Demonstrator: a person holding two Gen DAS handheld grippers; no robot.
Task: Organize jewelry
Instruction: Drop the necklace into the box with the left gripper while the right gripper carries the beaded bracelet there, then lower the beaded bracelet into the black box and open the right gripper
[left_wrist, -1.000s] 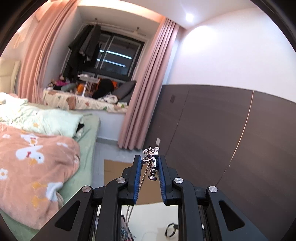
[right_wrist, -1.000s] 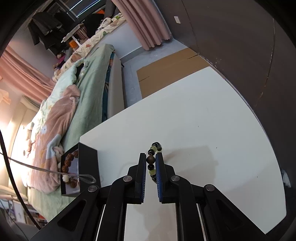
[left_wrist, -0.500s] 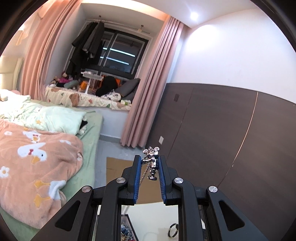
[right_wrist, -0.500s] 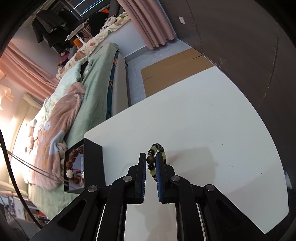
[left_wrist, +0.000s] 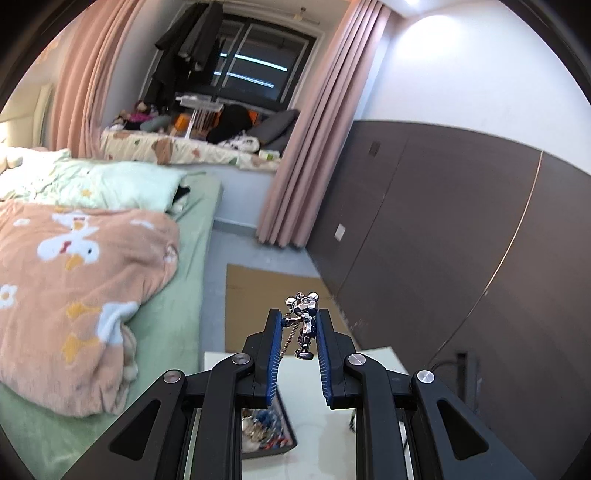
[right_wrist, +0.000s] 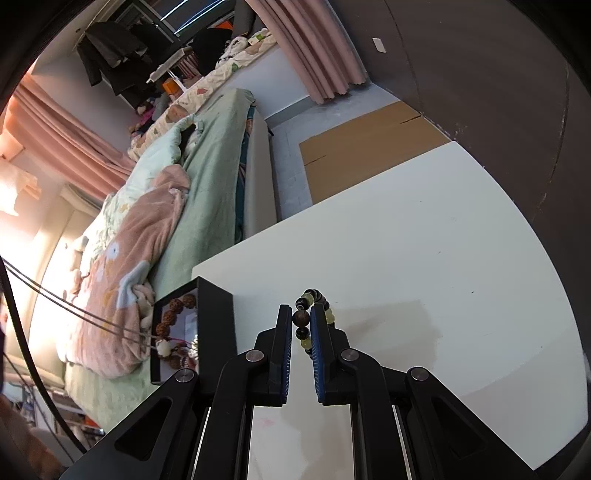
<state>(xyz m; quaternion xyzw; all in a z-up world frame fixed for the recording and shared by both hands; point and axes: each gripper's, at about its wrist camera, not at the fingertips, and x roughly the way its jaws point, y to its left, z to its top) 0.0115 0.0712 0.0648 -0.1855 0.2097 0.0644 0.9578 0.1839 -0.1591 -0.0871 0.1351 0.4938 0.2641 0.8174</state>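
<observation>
My left gripper (left_wrist: 297, 324) is shut on a shiny silver mouse-figure pendant (left_wrist: 303, 321), whose thin chain (left_wrist: 286, 343) hangs down between the fingers. It hovers above the white table (left_wrist: 317, 421) and a black jewelry box (left_wrist: 267, 432) holding several pieces. My right gripper (right_wrist: 297, 321) is shut on a bead bracelet (right_wrist: 312, 301) of dark brown, black and pale yellow-green beads, held just over the white table (right_wrist: 424, 266). The black jewelry box (right_wrist: 214, 317) stands to its left, open, with brown bead strings inside.
A bed with a green sheet and a peach duck-print blanket (left_wrist: 74, 280) runs along the table's left side. A dark brown wall panel (left_wrist: 461, 240) borders the right. Flat cardboard (right_wrist: 365, 147) lies on the floor beyond the table's far edge.
The left wrist view has tipped downward, so more of the table and the black box shows below the fingers. The right gripper has barely moved; the box shows further into its view.
</observation>
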